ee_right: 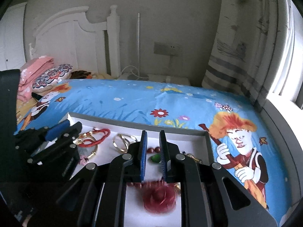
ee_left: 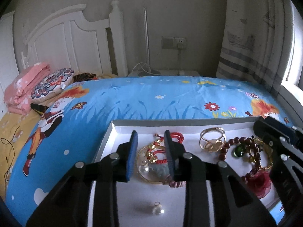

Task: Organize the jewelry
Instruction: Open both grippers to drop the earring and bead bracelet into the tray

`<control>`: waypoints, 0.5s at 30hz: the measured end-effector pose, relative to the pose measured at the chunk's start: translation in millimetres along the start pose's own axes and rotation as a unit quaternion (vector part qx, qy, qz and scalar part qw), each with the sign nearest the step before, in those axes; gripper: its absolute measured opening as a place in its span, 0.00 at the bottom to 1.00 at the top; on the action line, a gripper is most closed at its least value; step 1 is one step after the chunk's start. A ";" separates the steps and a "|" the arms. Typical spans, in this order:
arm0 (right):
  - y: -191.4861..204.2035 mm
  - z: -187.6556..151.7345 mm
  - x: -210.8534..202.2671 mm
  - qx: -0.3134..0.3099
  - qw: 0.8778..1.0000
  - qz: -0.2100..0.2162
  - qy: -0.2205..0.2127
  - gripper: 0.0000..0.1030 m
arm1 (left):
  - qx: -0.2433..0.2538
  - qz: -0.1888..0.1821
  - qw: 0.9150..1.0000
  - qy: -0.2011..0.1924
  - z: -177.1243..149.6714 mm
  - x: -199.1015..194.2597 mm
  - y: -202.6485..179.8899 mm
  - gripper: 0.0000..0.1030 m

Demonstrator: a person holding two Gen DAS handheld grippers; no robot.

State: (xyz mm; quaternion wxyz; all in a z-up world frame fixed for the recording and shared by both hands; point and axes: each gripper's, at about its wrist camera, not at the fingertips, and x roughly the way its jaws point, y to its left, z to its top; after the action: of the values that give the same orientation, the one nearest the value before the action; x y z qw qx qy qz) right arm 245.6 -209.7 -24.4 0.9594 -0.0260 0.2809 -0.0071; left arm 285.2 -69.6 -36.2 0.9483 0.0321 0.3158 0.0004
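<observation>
Both grippers, left (ee_left: 151, 151) and right (ee_right: 153, 151), jaws apart, holding nothing, over the shallow white cardboard box (ee_left: 170, 123) of jewelry.

Cartoon bedsheet (ee_left: 151, 96), white headboard (ee_left: 75, 43), striped curtain (ee_left: 251, 37)

text: none legible | left gripper (ee_right: 62, 134) side print: too blurred to read

dim room, daylight from window (ee_right: 284, 87) at right, blown out w/ glare. heavy fisheye bend + dark vignette at corners. red flower (ee_right: 159, 198) in right wrist view blurred; wall (ee_left: 170, 9) grainy, soft shadows under gripper fingers.
</observation>
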 end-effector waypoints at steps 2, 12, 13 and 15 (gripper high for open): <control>-4.8 -0.2 -1.2 0.005 1.000 -0.001 -0.001 0.23 | 0.002 0.000 1.000 -0.001 0.1 -1.7 -1.8 0.34; -17.6 -3.8 -14.0 0.017 1.000 0.000 -0.001 0.32 | 0.003 0.003 1.000 -0.007 6.2 -16.4 -3.4 0.72; -18.8 -3.2 -14.6 0.018 1.000 -0.001 -0.001 0.42 | 0.000 0.002 1.000 -0.008 7.7 -18.5 -2.2 0.74; -21.5 -0.7 -17.9 0.021 1.000 -0.003 -0.006 0.48 | -0.006 -0.004 1.000 -0.019 10.7 -26.5 1.9 0.80</control>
State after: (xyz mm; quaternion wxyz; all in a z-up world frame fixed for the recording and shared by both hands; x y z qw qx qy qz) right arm 230.3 -230.7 -14.2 0.9614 -0.0063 0.2748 -0.0161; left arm 270.5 -68.9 -11.6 0.9543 0.0252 0.2976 -0.0026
